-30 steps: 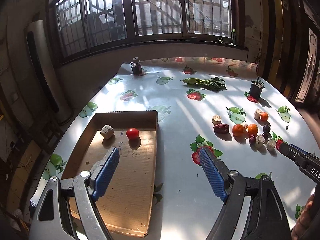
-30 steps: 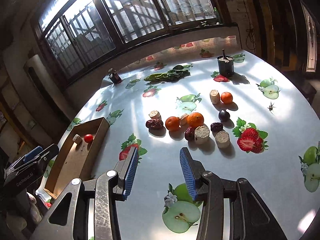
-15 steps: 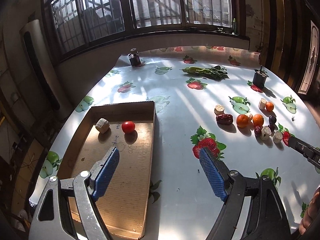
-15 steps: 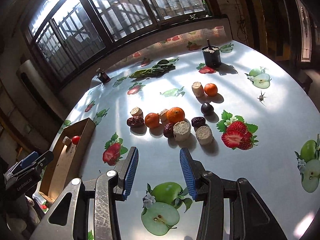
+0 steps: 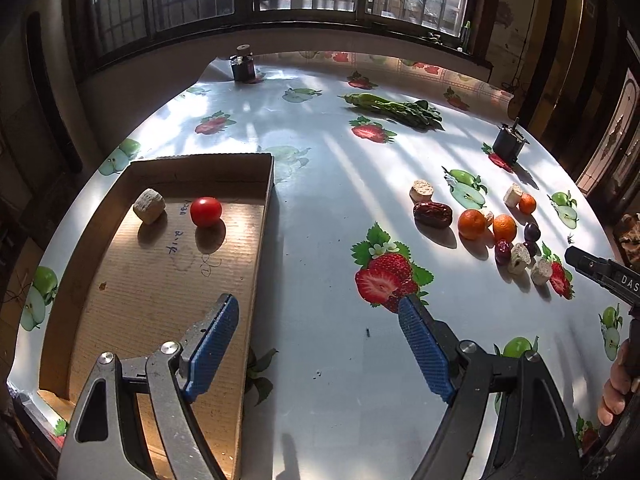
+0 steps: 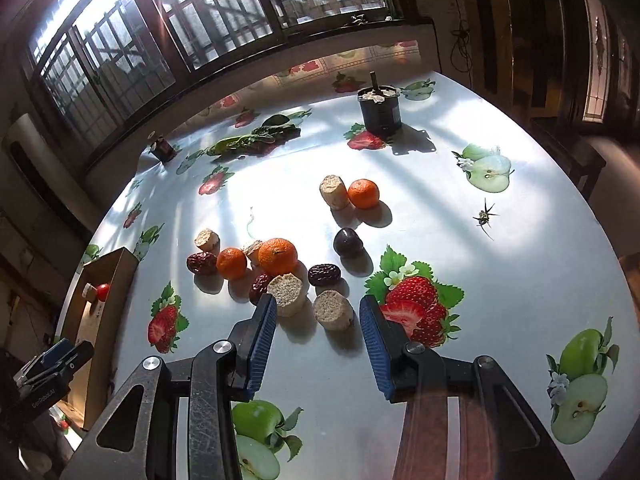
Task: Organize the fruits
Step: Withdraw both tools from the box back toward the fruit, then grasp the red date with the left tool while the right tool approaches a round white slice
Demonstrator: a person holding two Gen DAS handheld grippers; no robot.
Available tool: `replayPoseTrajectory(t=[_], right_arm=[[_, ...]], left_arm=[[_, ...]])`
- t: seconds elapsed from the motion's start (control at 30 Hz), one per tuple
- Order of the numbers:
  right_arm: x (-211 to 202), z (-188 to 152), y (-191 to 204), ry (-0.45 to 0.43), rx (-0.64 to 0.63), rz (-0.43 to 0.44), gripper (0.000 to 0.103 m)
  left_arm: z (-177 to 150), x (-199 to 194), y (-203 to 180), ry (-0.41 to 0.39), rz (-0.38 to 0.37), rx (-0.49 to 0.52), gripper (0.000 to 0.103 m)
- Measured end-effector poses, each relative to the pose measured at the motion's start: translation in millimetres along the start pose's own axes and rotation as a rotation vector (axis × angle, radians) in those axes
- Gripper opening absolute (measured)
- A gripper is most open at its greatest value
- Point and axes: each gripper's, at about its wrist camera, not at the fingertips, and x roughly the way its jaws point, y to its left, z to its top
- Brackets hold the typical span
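Right gripper [image 6: 316, 334]: fingers spread wide, grasping nothing, poised low over the table [image 6: 520, 264]. Nearest item is a pale cut cylinder [image 6: 333, 311], lying between the two blue pads but touching neither. A second cut cylinder [image 6: 285, 293] sits just beside the left pad. Risk: on closing, that pad may catch the second piece and shove it into the dark red date [image 6: 261, 287] behind, scattering the cluster.

Next out: another date [image 6: 324, 274], a large mandarin [image 6: 277, 256] and a smaller mandarin [image 6: 231, 263], crowded together and some touching. Round fruit will likely roll if nudged; the dark plum [image 6: 348, 242] stands slightly apart and is equally free to roll. Glossy oilcloth offers little grip.

Further out, a third cylinder [image 6: 333, 191] touches a lone mandarin [image 6: 363, 193]. A spider [image 6: 484, 217] rests towards the right edge.

Left gripper [image 5: 316, 344]: fingers released and empty, hovering at the near edge, one pad over the cardboard tray [image 5: 256, 264]. The tray holds a cherry tomato [image 5: 205, 211] and one cylinder [image 5: 149, 205] at its far end. Its walls are shallow; a dropped mandarin could bounce out or strike the tomato.
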Motion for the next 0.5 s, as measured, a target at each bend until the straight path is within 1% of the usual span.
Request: replayPoseTrajectory(t=[0.13,0.17,0.23,0.3,0.33,0.4,0.47,0.5], right_arm=[[20,-5,-3,0.017,-0.004,0.012,0.046],[26,-8,-2,0.025,-0.016,0.007,0.046],[35,-13,0,0.034,-0.047,-0.017,0.046],[40,-16,0,0.028,-0.067,-0.051,0.046],[42,-16,0,0.027,-0.068,-0.052,0.046],[44,-17,-3,0.026,-0.058,-0.043,0.046],[46,-16,-5,0.021,-0.053,-0.043,0.046],[46,-16,-5,0.018,-0.051,-0.042,0.046]], left_arm=[[9,5,-4,0.000,-0.019,-0.008,0.082],[13,8,-5,0.005,-0.033,-0.014,0.082],[23,15,-9,0.016,-0.087,-0.036,0.082],[34,28,-15,0.049,-0.139,-0.069,0.082],[40,36,-18,0.061,-0.157,-0.080,0.081],[50,54,-26,0.091,-0.165,-0.098,0.081],[60,72,-36,0.115,-0.203,-0.112,0.081],[64,82,-40,0.131,-0.206,-0.118,0.081]])
